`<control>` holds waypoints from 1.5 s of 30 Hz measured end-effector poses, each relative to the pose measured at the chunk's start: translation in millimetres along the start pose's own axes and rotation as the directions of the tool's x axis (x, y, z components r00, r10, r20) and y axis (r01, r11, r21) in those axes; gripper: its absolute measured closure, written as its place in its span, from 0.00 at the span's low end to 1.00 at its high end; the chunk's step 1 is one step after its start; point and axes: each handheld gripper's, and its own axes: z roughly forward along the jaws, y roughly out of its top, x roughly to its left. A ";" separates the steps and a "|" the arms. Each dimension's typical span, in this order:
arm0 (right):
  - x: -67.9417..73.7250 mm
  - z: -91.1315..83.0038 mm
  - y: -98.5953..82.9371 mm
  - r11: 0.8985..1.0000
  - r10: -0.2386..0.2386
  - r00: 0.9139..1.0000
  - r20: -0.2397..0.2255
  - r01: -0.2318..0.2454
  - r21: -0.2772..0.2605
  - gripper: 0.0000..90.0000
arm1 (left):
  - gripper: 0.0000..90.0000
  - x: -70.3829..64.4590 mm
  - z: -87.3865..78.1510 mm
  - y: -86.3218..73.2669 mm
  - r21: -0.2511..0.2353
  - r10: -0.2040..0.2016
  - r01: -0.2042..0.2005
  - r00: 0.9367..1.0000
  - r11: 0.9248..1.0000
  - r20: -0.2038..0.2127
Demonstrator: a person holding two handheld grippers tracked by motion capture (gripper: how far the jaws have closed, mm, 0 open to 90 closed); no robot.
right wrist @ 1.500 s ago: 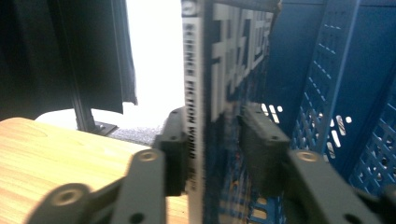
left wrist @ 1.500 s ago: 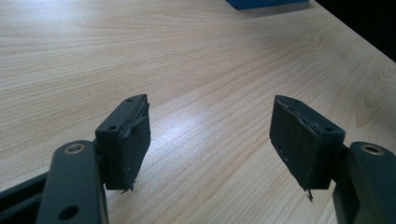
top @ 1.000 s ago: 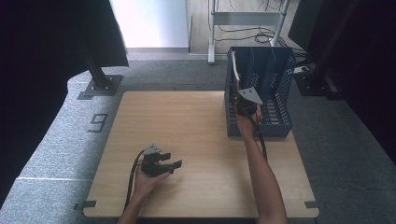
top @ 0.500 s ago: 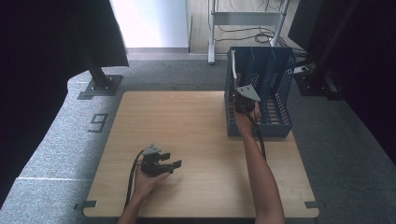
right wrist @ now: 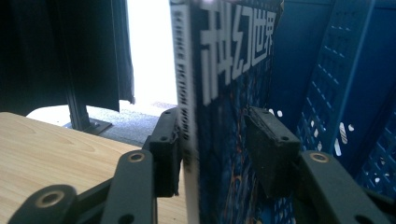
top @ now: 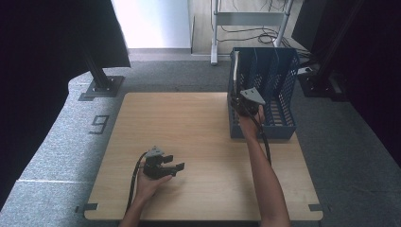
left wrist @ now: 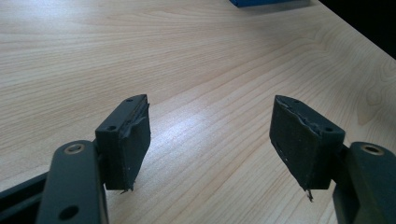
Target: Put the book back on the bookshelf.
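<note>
In the high view, the right tool (top: 239, 100) is seen at the near left corner of a blue perforated plastic file rack (top: 279, 124) standing at the far right of the pale wooden table (top: 198, 127), with a thin upright book edge (top: 235, 64) rising above it. What is gripped is made plain by the right gripper view: a dark blue magazine with a white spine and large white characters on its cover (right wrist: 224, 93) stands upright between the two black jaws of the right tool (right wrist: 212, 149). The spine-side jaw is pressed against it, while a narrow gap may remain at the other, so a full clamp cannot be confirmed. The rack's blue lattice wall (right wrist: 345, 93) is seen just behind.

The left tool (top: 176, 166) is shown by the high view low over the near left of the table, held in the left hand (top: 149, 182). In the left gripper view its jaws are seen wide apart, with only bare wood (left wrist: 210, 70) between them.
</note>
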 end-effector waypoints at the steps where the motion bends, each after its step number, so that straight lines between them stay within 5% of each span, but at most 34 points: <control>1: -0.6 -0.4 -0.5 1.000 0.004 1.000 -0.002 -0.004 0.001 0.60 | 0.33 -0.2 0.1 0.0 0.000 0.000 0.000 1.000 1.000 0.000; 28: 2.3 -37.1 1.8 0.999 0.034 0.995 -0.094 -0.034 0.003 0.51 | 0.33 -3.1 1.8 -0.3 0.001 0.010 -0.010 1.000 1.000 -0.004; 45: 0.5 -76.7 -10.4 0.999 0.043 0.986 -0.160 -0.043 0.001 0.52 | 0.33 -5.3 0.2 1.1 -0.002 0.023 -0.023 1.000 1.000 -0.015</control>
